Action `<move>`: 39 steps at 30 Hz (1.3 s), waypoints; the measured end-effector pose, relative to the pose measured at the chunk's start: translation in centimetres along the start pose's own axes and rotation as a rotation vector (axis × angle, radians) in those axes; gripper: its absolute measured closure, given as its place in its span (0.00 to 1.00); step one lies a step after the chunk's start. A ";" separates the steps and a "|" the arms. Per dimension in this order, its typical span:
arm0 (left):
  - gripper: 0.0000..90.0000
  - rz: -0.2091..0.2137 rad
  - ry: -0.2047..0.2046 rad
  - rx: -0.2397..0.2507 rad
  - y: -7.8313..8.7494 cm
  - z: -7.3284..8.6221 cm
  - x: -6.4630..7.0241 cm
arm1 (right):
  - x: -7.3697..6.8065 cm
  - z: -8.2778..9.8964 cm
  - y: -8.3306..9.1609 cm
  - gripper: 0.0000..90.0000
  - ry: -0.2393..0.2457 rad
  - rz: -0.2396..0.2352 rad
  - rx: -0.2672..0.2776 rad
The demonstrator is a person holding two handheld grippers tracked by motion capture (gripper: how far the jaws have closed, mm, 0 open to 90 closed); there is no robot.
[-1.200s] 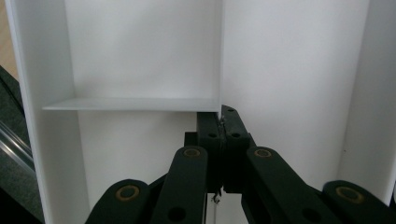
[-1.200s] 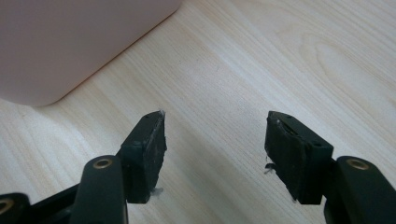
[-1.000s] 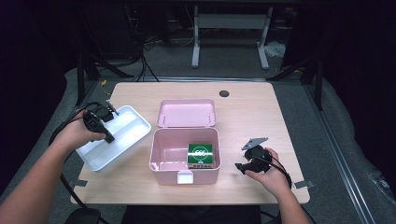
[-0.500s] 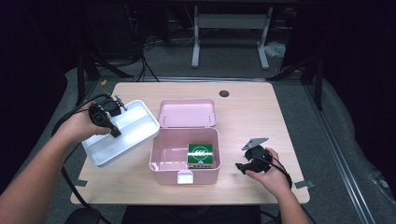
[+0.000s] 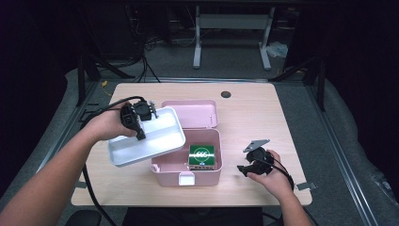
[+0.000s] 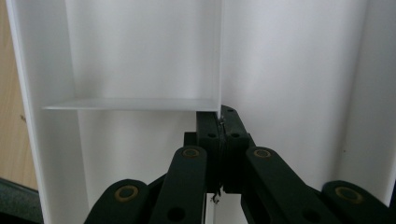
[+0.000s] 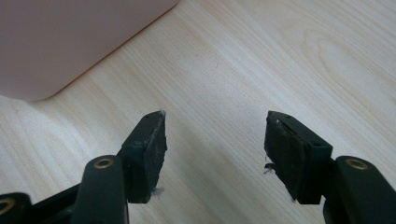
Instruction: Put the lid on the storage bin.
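Note:
A white divided tray (image 5: pixel 155 139) hangs tilted in the air, its right end over the left rim of an open pink box (image 5: pixel 186 162). My left gripper (image 5: pixel 139 123) is shut on the tray's inner divider wall (image 6: pixel 219 56); the left gripper view looks along the white compartments. Inside the box lies a green packet (image 5: pixel 202 154). The box's pink lid (image 5: pixel 190 113) lies behind it. My right gripper (image 5: pixel 243 168) rests open on the table just right of the box, whose pink corner (image 7: pixel 70 42) is seen in the right gripper view beyond the right gripper (image 7: pixel 215 133), nothing between its fingers.
The wooden table (image 5: pixel 254 117) has a dark round hole (image 5: pixel 226 94) near its far edge. Bare wood lies to the right and behind the box. Dark floor, cables and a metal stand lie beyond the table.
My left gripper has lifted the white tray off the table and carried it right, until it overlaps the pink box. The right gripper has stayed where it was.

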State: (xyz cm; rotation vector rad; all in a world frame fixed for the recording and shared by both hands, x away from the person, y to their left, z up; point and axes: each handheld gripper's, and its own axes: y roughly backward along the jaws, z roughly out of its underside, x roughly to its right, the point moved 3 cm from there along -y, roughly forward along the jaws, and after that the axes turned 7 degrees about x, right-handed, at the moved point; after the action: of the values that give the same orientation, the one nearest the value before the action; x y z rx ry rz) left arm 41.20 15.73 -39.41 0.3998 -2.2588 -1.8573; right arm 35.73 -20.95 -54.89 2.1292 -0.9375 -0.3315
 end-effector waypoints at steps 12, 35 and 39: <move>0.99 0.047 -0.101 -0.005 -2.4 -4.3 1.6 | 0.2 0.1 0.2 0.42 0.001 0.006 0.008; 0.99 0.051 -0.190 0.005 -3.7 -7.3 3.5 | 0.2 0.1 0.0 0.42 0.013 0.011 -0.001; 0.99 0.047 -0.210 0.018 -3.7 -7.7 3.8 | 0.1 0.1 0.0 0.42 0.009 0.005 -0.003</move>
State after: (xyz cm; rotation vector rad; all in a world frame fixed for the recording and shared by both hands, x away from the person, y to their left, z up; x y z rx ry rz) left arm 40.31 6.63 -41.60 0.1585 -2.3964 -1.9376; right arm 35.77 -21.09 -55.01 2.1235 -0.9360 -0.3208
